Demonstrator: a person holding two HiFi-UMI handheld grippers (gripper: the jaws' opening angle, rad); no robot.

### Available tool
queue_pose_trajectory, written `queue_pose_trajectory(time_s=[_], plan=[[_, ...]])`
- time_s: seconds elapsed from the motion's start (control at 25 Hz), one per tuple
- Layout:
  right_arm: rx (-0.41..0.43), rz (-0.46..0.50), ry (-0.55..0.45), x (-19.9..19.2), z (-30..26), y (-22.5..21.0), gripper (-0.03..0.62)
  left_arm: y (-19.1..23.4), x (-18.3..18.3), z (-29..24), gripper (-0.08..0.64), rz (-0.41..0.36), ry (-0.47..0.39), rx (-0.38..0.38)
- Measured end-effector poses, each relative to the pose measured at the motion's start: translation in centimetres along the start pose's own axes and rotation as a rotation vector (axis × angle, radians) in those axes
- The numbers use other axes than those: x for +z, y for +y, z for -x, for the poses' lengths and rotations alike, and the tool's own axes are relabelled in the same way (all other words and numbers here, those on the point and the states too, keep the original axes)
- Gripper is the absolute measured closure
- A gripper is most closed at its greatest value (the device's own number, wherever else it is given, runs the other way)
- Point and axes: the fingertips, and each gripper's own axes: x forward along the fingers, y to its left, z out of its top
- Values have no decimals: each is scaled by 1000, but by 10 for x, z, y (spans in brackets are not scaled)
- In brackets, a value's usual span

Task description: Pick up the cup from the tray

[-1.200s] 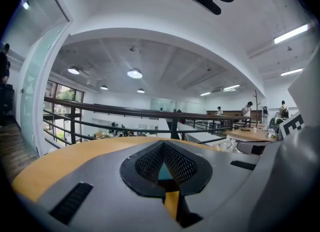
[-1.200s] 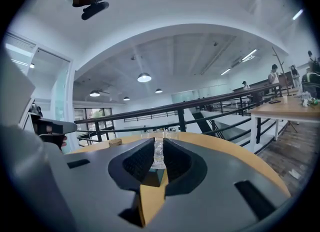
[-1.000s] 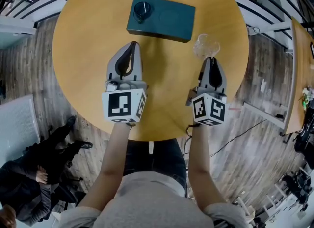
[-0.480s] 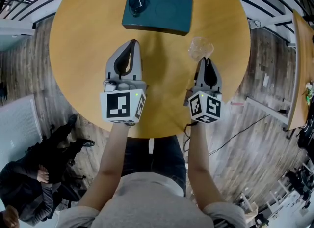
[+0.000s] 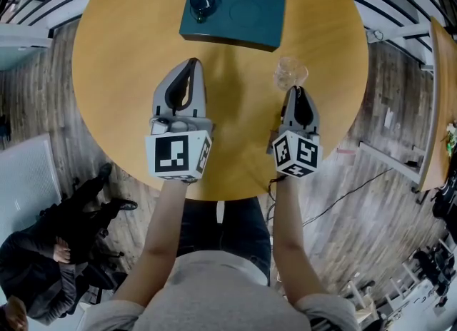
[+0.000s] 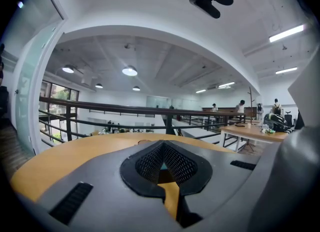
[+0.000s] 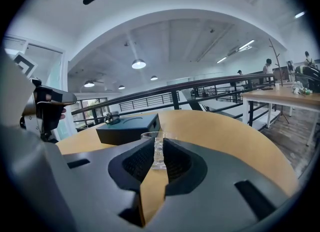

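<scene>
Over the round wooden table (image 5: 121, 65), your right gripper (image 5: 294, 92) is pinching the wall of the clear glass cup (image 5: 289, 74), just right of the dark teal rectangular tray (image 5: 250, 17). Your left gripper (image 5: 191, 63) is idling, pressed together. The pick seems done, so a steady hold is probably coming next.

No lettering, number or brand can be read anywhere. The marker cubes (image 5: 178, 155) (image 5: 296, 155) bear only black-and-white square patterns.
</scene>
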Motion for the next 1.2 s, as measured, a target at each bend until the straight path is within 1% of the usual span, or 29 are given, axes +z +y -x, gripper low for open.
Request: queue_pose_trajectory(time_s=[0.36, 0.64, 0.76, 0.96, 1.2], plan=[[21, 8, 13, -6, 6, 3, 543, 2, 0, 3, 554, 3, -1, 12], [32, 84, 2, -15, 15, 9, 543, 2, 1, 7, 554, 10, 1, 19], [20, 91, 0, -25, 20, 10, 543, 3, 0, 9, 554, 12, 4, 21], [13, 117, 32, -43, 22, 11, 543, 6, -6, 10, 554, 11, 12, 27], [2, 149, 71, -47, 18, 13, 543, 6, -7, 10, 554, 13, 16, 32]])
